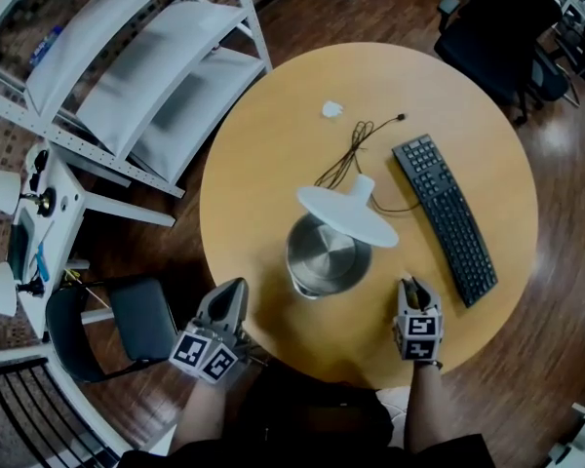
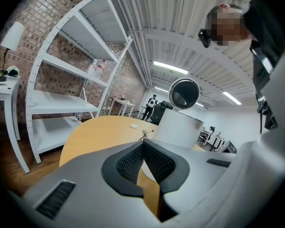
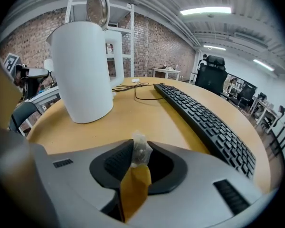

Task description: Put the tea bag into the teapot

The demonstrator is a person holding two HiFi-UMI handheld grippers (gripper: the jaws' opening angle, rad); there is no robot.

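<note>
Looking down in the head view, the teapot (image 1: 327, 256) stands open on the table (image 1: 263, 125) between my hands. Left gripper view: left tongs (image 2: 143, 151) clenched, empty. Right gripper view: right tongs (image 3: 138, 164) pinch the tea bag (image 3: 139, 146); I'd lift it over the rim before releasing.

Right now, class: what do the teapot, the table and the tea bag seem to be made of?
Teapot: mirror-bright inside, likely steel; matte white shell, plastic or enamel. Table: smooth tan top, wood or laminate. Tea bag: thin, see-through pouch showing dark bits, probably filter paper or mesh.
</note>
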